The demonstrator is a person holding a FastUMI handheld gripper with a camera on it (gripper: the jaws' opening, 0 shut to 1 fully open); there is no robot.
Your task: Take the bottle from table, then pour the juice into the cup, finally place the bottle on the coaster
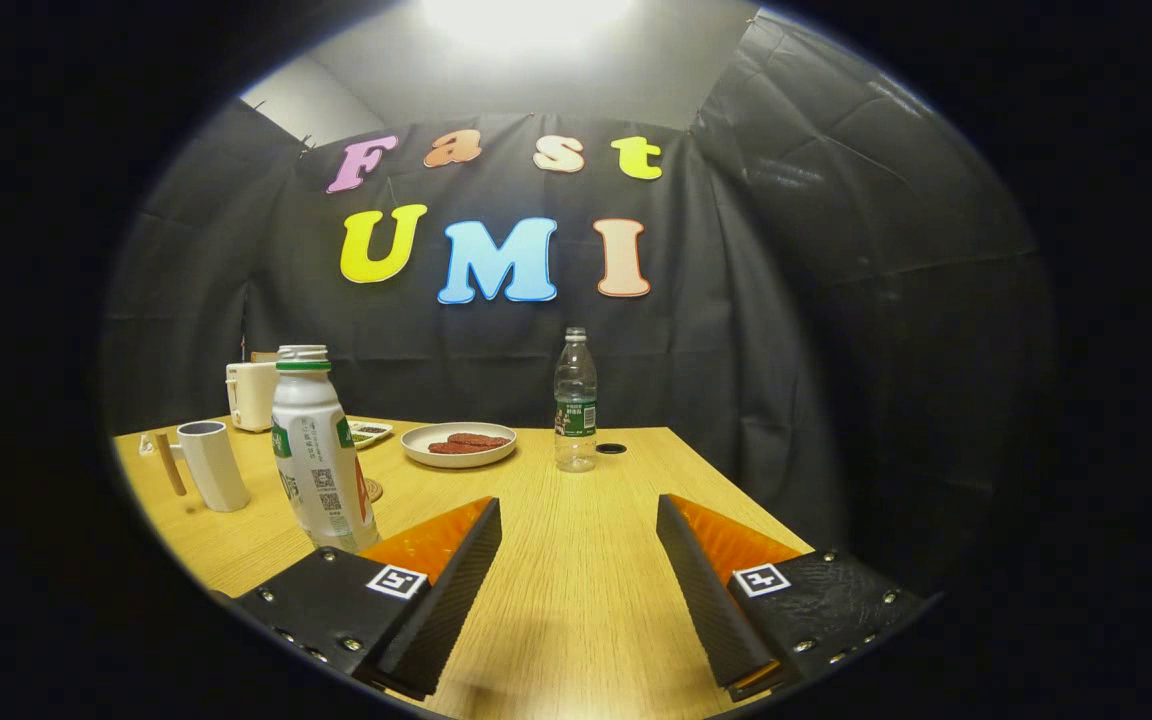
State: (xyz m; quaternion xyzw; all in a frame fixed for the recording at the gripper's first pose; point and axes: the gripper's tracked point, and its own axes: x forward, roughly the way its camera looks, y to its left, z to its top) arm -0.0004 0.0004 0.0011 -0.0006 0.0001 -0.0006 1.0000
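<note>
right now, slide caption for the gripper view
Open hand-held gripper over wooden table, white green-capped juice bottle beside its left finger.

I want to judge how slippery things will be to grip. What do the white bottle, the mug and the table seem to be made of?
White bottle: likely opaque plastic, satin sheen, printed label wrapped round it. Mug: looks like matte ceramic, with a wooden-looking handle. Table: wood or wood-look laminate, with visible straight grain and a soft glare. The tongs are open, and the bottle stands just outside the left finger.
</note>
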